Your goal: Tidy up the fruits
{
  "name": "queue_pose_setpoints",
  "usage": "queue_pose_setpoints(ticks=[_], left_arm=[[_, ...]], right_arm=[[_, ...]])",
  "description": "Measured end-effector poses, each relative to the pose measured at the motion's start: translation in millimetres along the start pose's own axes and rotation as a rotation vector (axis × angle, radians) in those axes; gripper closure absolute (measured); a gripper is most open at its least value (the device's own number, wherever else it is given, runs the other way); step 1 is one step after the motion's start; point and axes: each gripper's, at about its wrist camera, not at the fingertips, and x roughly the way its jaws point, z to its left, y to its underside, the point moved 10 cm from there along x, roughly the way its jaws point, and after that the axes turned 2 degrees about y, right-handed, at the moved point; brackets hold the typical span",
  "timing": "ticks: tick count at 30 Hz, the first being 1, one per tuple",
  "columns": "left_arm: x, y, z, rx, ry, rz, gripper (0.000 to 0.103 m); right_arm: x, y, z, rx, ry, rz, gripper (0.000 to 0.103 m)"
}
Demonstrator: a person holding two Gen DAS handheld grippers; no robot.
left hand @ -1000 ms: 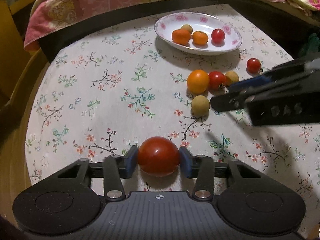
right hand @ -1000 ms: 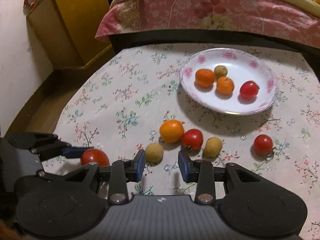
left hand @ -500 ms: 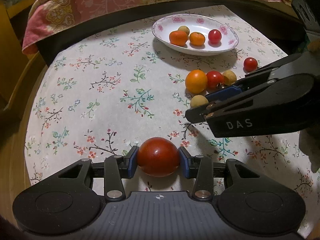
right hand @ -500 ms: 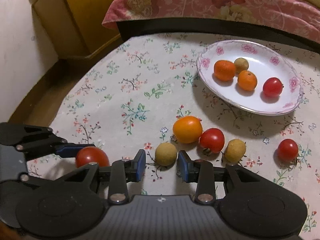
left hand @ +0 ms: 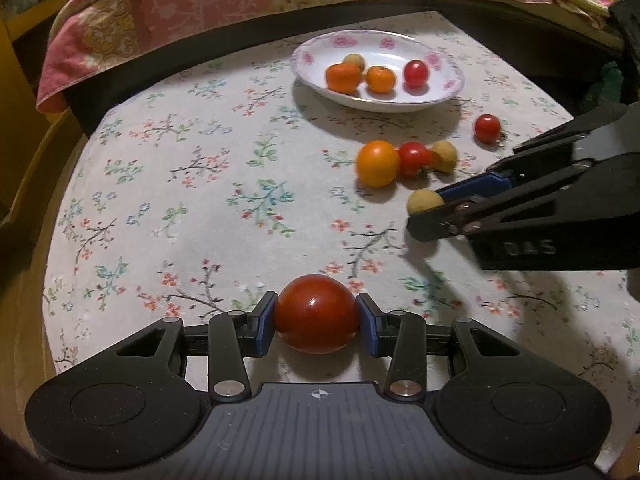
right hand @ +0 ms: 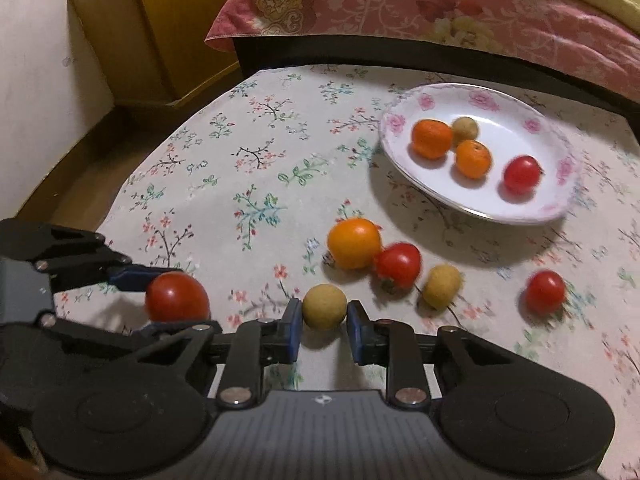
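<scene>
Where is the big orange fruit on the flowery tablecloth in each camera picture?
Left wrist view: the big round orange fruit sits right of centre, left end of a three-fruit row.
Right wrist view: the same fruit sits at centre, left end of that row.
Shared landmark: the white floral plate behind it.

A large red tomato [left hand: 316,314] sits clamped between blue pads. A small tan fruit [right hand: 324,306] lies between the other pads. An orange tomato [right hand: 353,243], red tomato [right hand: 398,264] and tan fruit [right hand: 442,286] cluster together (touching), another red one [right hand: 545,292] apart. The floral plate [right hand: 516,124] holds four fruits.
</scene>
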Motion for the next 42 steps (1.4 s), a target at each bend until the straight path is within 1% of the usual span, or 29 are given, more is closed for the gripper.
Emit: queue_pose_setpoints(ticks=[5,7,10,13,15,19,20,22,24,28,32,42], left_arm=[[-4,2,-24,0.043,0.047,-0.012,0.053],[-3,4,-34,0.07,0.063,-0.011,0.053],[0,7,-45,0.097,0.071,-0.008,0.053],[1,7,-44,0.105,0.07,-0.016,0.053],[2,7,-43,0.094,0.074,-0.015,0.052],[0,6,-44,0.116,0.069,-0.016,0.051],[0,6,-44,0.117,0.069,-0.016,0.05],[-2,6,-42,0.118,0.066,-0.018,0.042],[-3,6,-39,0.113,0.066,-0.02,0.04],[1,4,-43,0.112,0.081,-0.011,0.04],[6,4,-48,0.119,0.091,-0.001,0.04],[6,5,-42,0.094,0.085,0.009,0.039]], right_arm=[[-22,22,-6,0.017,0.014,0.019,0.079],[-29,34,-6,0.009,0.035,0.032,0.079],[-31,49,-10,0.009,0.065,0.049,0.079],[-28,57,-13,0.013,0.069,0.055,0.079],[-29,58,-12,-0.001,0.072,0.046,0.079],[-27,57,-12,0.001,0.064,0.044,0.079],[-27,57,-12,-0.005,0.062,0.044,0.077],[-28,58,-12,-0.01,0.052,0.041,0.077],[-28,59,-12,-0.006,0.04,0.035,0.076],[-28,58,-12,-0.012,0.023,0.036,0.075],[-28,57,-14,-0.017,0.029,0.033,0.075],[-27,57,-16,-0.023,0.025,0.03,0.075]])
